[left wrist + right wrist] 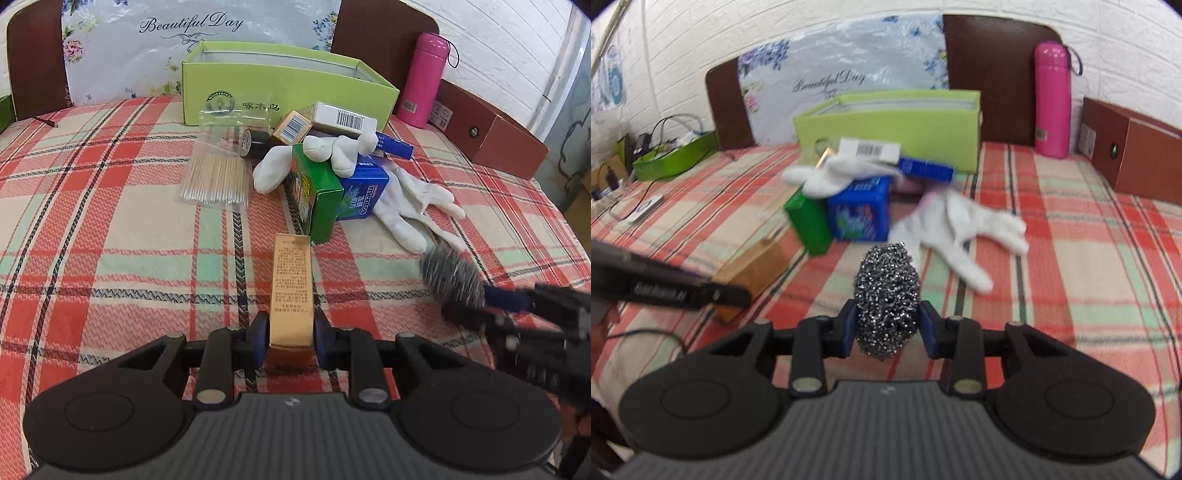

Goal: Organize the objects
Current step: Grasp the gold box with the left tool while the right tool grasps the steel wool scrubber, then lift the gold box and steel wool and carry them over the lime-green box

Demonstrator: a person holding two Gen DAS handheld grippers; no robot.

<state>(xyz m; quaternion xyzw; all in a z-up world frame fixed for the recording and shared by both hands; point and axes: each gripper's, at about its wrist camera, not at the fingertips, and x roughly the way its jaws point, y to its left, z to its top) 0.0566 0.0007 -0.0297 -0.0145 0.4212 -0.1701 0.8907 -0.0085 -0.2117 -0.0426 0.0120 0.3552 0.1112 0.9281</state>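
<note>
Bag of wooden sticks [214, 173] lying on the plaid bed cover [92, 229], left claw [290, 332] clamped on a long gold box [291, 288], green box [316, 195] leaning beside a blue box [364, 195], white gloves [417, 206] draped around them, right claw [886, 325] squeezing a steel scouring ball [886, 299], lime open box [280, 92] behind.

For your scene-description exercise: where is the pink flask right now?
The pink flask stands upright at the far right of the checked cloth, between the lime-green box and the brown box.

A pink flask [1052, 99] stands beside a brown box [1134, 155] on the plaid cloth [1089, 258].
</note>
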